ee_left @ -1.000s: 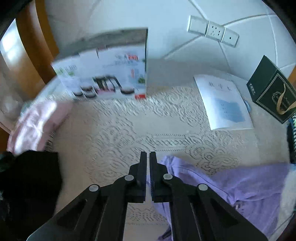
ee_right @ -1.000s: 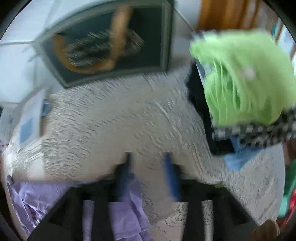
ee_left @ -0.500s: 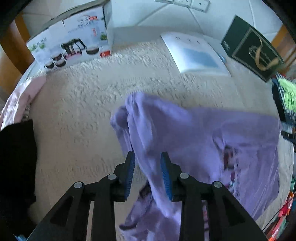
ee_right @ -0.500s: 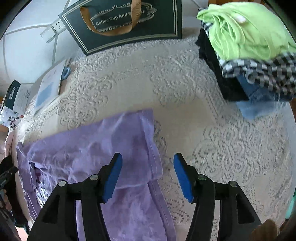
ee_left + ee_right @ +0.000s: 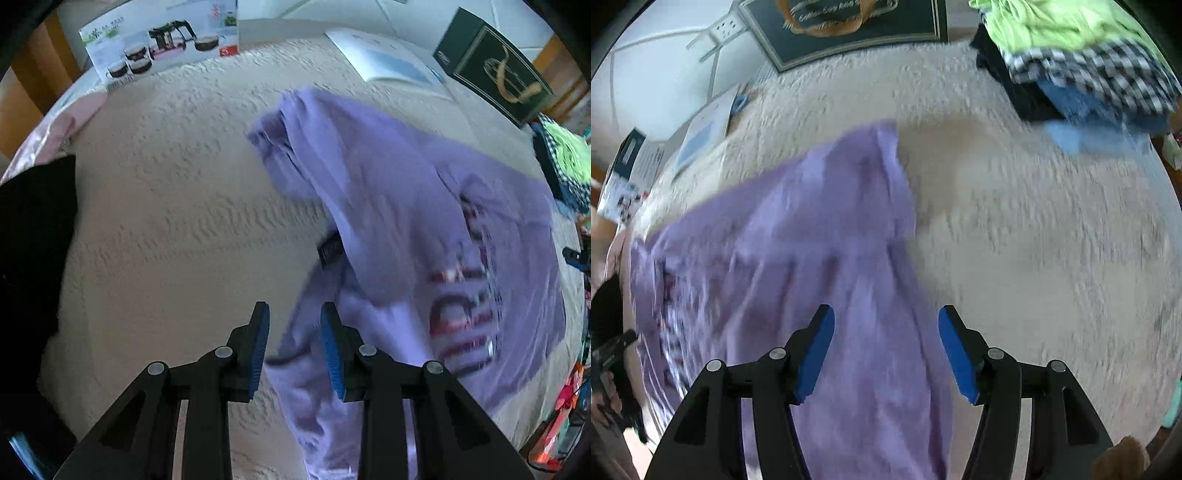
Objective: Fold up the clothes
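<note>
A purple printed T-shirt lies spread on the cream lace tablecloth, with one edge folded over toward the middle. It also shows in the right wrist view. My left gripper is open and empty, above the shirt's near left edge. My right gripper is open and empty, above the shirt's near right part. Both views are motion-blurred.
A tea-set box, a white booklet and a dark green gift bag stand at the back. A stack of folded clothes sits at the right. Black cloth and pink cloth lie at the left.
Both grippers have let go of the shirt and opened. The shirt has dropped onto the table and both grippers have pulled back toward the near side.
</note>
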Action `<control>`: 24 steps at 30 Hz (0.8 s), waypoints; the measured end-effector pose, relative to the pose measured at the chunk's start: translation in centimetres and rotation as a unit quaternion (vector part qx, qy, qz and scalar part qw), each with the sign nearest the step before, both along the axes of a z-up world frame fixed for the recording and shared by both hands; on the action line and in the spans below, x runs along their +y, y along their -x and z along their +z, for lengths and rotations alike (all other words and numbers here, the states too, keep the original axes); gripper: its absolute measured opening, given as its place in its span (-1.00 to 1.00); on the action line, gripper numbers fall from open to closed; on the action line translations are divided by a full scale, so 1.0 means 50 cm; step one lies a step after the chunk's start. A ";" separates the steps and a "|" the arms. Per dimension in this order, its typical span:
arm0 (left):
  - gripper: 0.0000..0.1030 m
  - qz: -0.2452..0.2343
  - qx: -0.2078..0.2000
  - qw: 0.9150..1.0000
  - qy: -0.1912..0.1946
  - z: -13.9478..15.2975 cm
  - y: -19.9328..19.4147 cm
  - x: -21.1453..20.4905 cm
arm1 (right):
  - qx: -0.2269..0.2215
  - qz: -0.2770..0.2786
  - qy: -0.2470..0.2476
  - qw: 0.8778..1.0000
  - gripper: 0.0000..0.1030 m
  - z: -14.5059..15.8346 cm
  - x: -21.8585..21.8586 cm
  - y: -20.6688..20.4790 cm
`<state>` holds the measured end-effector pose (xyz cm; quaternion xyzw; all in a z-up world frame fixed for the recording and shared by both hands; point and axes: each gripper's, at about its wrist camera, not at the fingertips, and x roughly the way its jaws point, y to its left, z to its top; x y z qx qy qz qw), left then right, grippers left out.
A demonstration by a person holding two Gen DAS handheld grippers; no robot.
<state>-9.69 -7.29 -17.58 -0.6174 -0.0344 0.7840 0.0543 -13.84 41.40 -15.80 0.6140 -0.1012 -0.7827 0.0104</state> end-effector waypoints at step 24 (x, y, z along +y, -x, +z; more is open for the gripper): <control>-0.23 0.072 0.002 0.997 0.004 0.041 -0.178 -0.024 | 0.002 -0.034 -0.010 0.999 0.14 -0.015 0.042 -0.184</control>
